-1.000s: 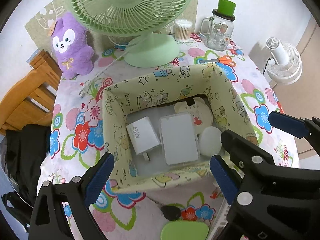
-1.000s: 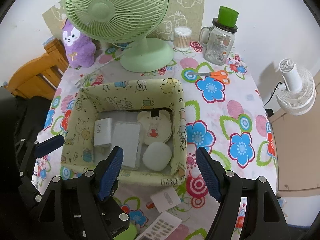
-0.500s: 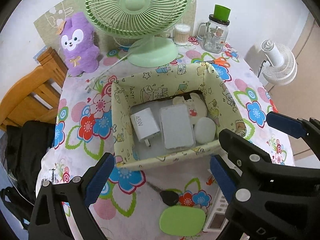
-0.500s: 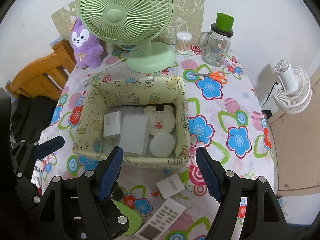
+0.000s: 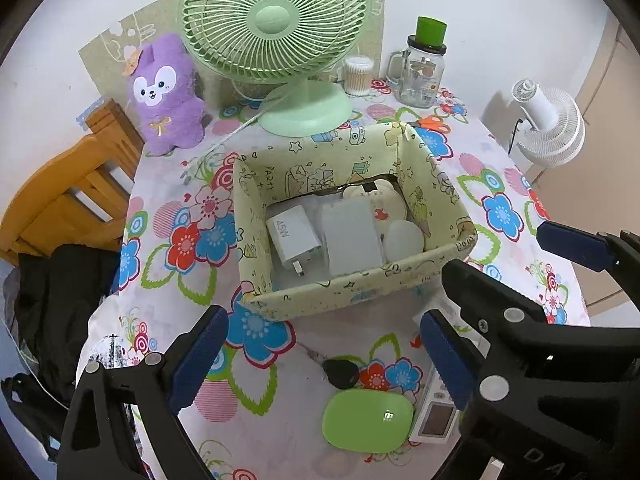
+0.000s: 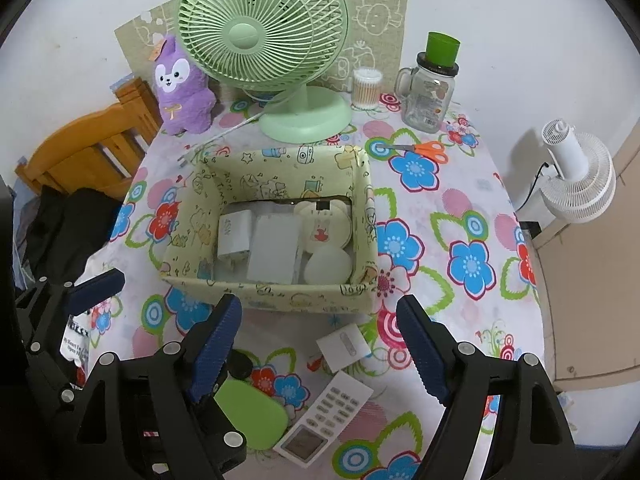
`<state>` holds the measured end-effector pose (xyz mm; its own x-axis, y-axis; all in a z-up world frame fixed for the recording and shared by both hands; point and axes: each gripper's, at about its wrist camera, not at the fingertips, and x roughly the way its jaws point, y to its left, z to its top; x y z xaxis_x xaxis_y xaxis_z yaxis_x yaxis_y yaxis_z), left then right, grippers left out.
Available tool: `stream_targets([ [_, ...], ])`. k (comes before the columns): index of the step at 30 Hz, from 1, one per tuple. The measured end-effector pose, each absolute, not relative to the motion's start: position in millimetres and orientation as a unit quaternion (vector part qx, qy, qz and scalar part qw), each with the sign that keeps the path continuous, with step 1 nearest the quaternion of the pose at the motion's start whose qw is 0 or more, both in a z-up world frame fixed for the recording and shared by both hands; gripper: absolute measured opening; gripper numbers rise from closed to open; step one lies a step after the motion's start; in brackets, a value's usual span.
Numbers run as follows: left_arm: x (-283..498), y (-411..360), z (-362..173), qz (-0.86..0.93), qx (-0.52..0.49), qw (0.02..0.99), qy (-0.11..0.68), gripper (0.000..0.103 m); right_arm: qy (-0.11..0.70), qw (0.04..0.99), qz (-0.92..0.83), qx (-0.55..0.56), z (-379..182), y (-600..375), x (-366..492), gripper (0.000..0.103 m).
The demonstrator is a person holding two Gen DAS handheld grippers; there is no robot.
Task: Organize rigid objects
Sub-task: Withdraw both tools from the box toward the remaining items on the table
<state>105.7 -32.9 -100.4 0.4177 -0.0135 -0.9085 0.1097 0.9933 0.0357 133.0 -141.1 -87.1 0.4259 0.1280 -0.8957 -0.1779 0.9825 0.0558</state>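
Both tongs, left (image 5: 320,354) and right (image 6: 320,344), gape empty; the right's jaws just widened, half-hiding the green case (image 6: 252,416).

Even, soft indoor light, sharp focus at the centre, strong fisheye bending and dark vignette at the edges.

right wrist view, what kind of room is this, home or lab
Most likely a home, a lived-in room. A table with a flowered tablecloth carries a green desk fan, a purple plush toy and a fabric storage box of small gadgets, with a wooden chair beside it.
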Motion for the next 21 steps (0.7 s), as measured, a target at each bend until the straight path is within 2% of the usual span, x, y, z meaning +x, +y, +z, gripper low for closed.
stream_targets([
  [21, 85, -15, -133, -0.057, 0.007, 0.831, 0.554, 0.098, 0.517, 0.846, 0.125, -0.021, -110, -147, 105, 0.083],
])
